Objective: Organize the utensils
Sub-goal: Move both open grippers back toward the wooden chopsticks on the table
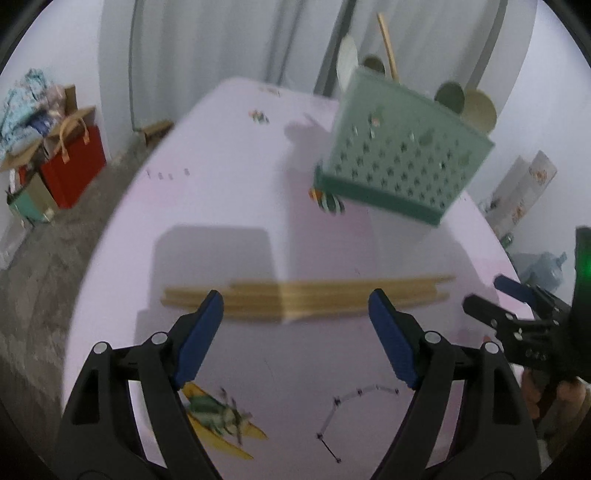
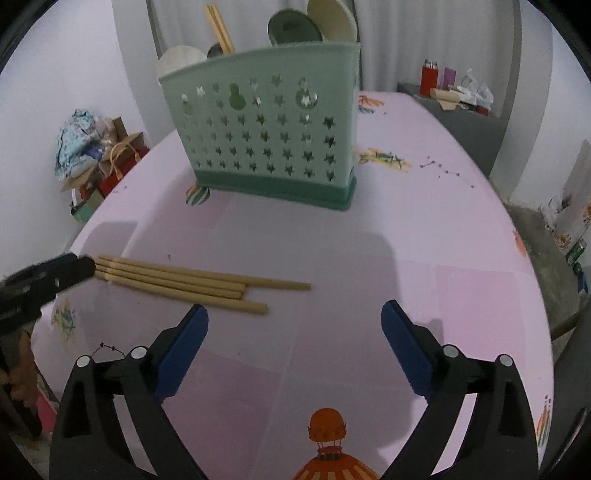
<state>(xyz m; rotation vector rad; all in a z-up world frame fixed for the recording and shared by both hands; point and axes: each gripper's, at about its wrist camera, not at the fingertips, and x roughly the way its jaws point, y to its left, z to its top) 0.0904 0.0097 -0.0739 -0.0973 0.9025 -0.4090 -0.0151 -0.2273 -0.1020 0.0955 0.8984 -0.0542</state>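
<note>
**A:** Status?

**B:** Both my grippers empty. Left gripper [image 1: 295,317] has its jaws wide apart, nothing between the pads. Right gripper [image 2: 295,332] also spread wide, nothing in it. Four loose chopsticks [image 2: 184,282] lie flat on the pink tablecloth [image 2: 406,258], on my side of the green caddy [image 2: 273,133], well apart from it. The caddy already holds spoons [image 2: 332,20] and upright chopsticks [image 2: 220,26].

**A:** Where are you relative to the sticks?

**B:** Left jaws straddle the middle of the bundle in the left wrist view; height above it I can't judge, that frame is blurred. Right gripper sits off the sticks' narrow ends, over bare cloth.

**A:** Risks?

**B:** My read: the sticks lie staggered, ends uneven. Pinching the stack would likely catch only some of them; the rest could roll away. Thin sticks flat on cloth mean the pads may snag fabric and drag it, shifting the caddy. The caddy is tall and narrow, so a bump at the rim could tip it.

**A:** Any labels?

**B:** No readable text or brand. Only cartoon prints on the cloth.
</note>
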